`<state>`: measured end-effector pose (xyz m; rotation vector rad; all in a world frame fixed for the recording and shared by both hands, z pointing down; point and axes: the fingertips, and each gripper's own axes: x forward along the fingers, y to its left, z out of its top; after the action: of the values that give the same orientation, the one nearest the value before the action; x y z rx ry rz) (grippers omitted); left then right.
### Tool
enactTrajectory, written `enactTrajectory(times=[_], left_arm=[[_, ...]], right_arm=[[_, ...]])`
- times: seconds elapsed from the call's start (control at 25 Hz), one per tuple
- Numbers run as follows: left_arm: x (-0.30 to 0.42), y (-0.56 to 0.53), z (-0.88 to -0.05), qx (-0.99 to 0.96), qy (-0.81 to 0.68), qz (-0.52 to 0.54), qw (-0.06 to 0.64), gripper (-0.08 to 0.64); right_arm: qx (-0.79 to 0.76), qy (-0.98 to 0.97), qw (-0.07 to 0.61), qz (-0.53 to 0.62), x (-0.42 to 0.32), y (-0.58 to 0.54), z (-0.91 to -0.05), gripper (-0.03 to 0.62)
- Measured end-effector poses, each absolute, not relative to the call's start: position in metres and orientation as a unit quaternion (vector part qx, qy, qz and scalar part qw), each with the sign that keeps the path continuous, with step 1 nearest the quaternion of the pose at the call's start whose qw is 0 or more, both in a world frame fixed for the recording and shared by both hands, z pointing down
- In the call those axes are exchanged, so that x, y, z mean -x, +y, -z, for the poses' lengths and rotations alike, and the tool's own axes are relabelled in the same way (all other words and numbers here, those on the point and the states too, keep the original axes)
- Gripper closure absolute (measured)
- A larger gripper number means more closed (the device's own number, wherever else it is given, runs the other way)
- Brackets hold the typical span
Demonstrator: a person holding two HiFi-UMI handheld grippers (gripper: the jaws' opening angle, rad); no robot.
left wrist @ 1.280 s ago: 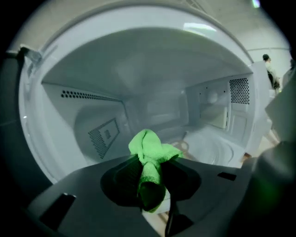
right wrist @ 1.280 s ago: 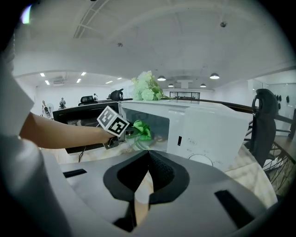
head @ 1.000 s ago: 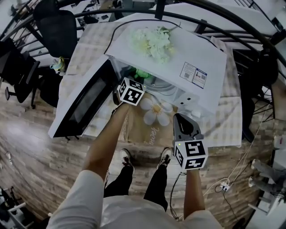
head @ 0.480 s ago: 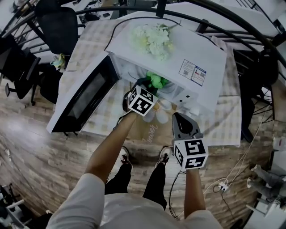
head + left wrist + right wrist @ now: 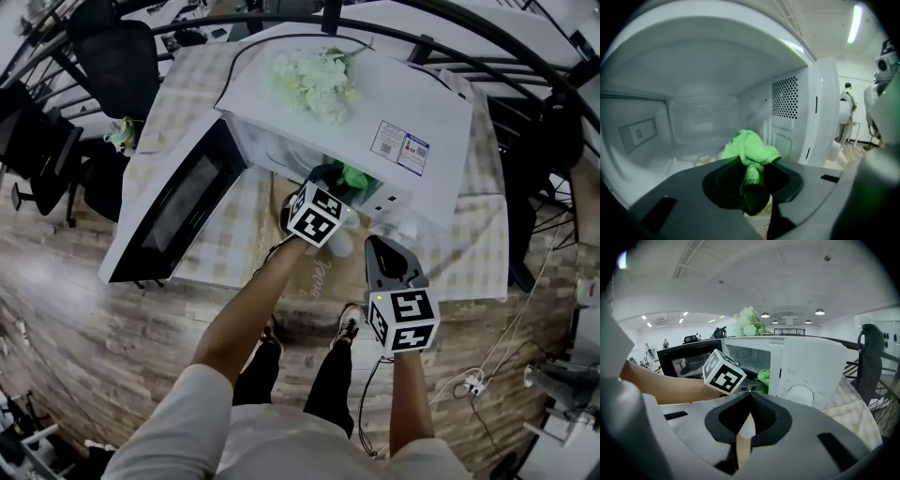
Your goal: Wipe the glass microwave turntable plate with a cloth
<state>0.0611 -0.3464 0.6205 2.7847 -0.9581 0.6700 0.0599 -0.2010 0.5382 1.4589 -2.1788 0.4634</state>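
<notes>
Jaws on cloth [image 5: 751,149] — inside microwave [image 5: 417,98]

The cloth [image 5: 747,144] pinched between the left gripper [image 5: 753,165] jaws is fluffy green terry, properly nappy stuff. The pads [image 5: 723,185] either side of it look like black ribbed rubber (foam maybe, hard to call), set in matt grey plastic. Beyond the jaws the microwave [image 5: 708,89] cavity is smooth white with a dull sheen. To their right there's a perforated panel [image 5: 784,96].
</notes>
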Motion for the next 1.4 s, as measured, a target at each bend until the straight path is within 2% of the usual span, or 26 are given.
enactTrajectory(times=[0.12, 0.24, 0.44, 0.64, 1.0, 1.2, 1.4], left_arm=[[-0.029, -0.373, -0.601, -0.904, -0.372, -0.21, 0.006, 0.44], [0.013, -0.41, -0.599, -0.861, -0.438, -0.257, -0.032, 0.439], [0.05, -0.436, -0.631, -0.82, -0.462, -0.337, -0.007, 0.438], [0.027, -0.416, -0.642, -0.851, -0.393, -0.348, 0.004, 0.437], [-0.051, -0.367, -0.642, -0.901, -0.236, -0.356, -0.075, 0.442], [-0.038, -0.375, -0.643, -0.898, -0.264, -0.349, -0.037, 0.44], [0.024, -0.402, -0.642, -0.872, -0.358, -0.332, 0.041, 0.44]], right_arm=[[-0.532, -0.795, 0.238, -0.17, -0.061, -0.2, -0.541, 0.578], [-0.533, -0.793, 0.24, -0.172, -0.064, -0.201, -0.544, 0.578], [-0.527, -0.794, 0.251, -0.169, -0.061, -0.2, -0.549, 0.578], [-0.524, -0.795, 0.252, -0.172, -0.059, -0.2, -0.552, 0.578], [-0.522, -0.794, 0.258, -0.175, -0.056, -0.194, -0.56, 0.578], [-0.52, -0.796, 0.257, -0.173, -0.052, -0.19, -0.559, 0.578], [-0.521, -0.796, 0.258, -0.171, -0.055, -0.185, -0.556, 0.578]])
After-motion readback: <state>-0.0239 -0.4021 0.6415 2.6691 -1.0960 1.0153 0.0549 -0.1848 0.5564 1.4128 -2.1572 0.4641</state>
